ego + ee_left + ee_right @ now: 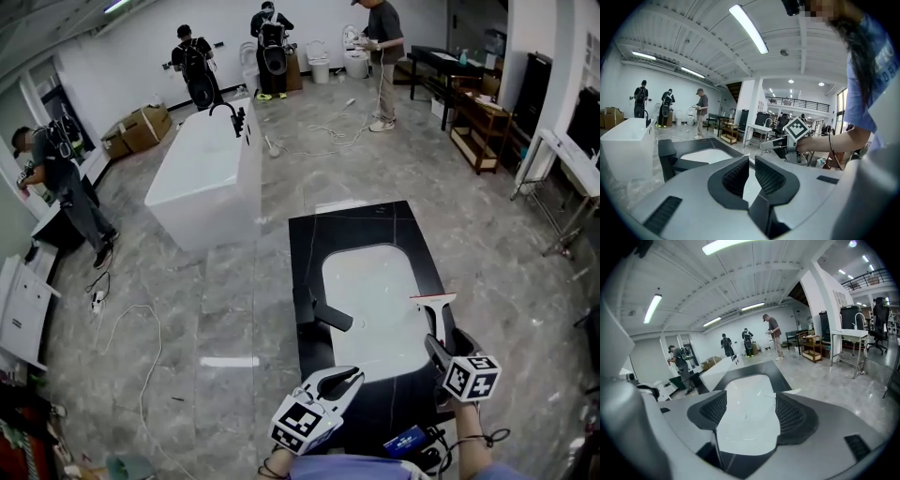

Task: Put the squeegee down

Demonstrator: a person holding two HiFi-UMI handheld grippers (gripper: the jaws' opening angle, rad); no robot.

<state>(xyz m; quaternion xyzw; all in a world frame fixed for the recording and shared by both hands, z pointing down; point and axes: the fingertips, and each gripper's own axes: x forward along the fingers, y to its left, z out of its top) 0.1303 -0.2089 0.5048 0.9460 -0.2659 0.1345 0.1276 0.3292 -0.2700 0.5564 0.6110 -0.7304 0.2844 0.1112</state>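
Observation:
The squeegee [434,307] lies on the black counter [309,246] at the right rim of the white sink basin [373,300], its white blade away from me and its dark handle towards me. My right gripper [439,349] hangs just short of that handle, open, with nothing between its pads; its own view looks down the basin [745,394]. My left gripper [343,380] is over the counter's front edge, its pads [736,178] a narrow gap apart and holding nothing. The left gripper view also catches the right gripper [763,146].
A black faucet [323,314] stands at the basin's left. A blue object [405,441] lies at the counter's near edge. A white bathtub [202,178] stands on the floor to the far left, with cables [141,337] on the tiles. Several people work at the room's back and left.

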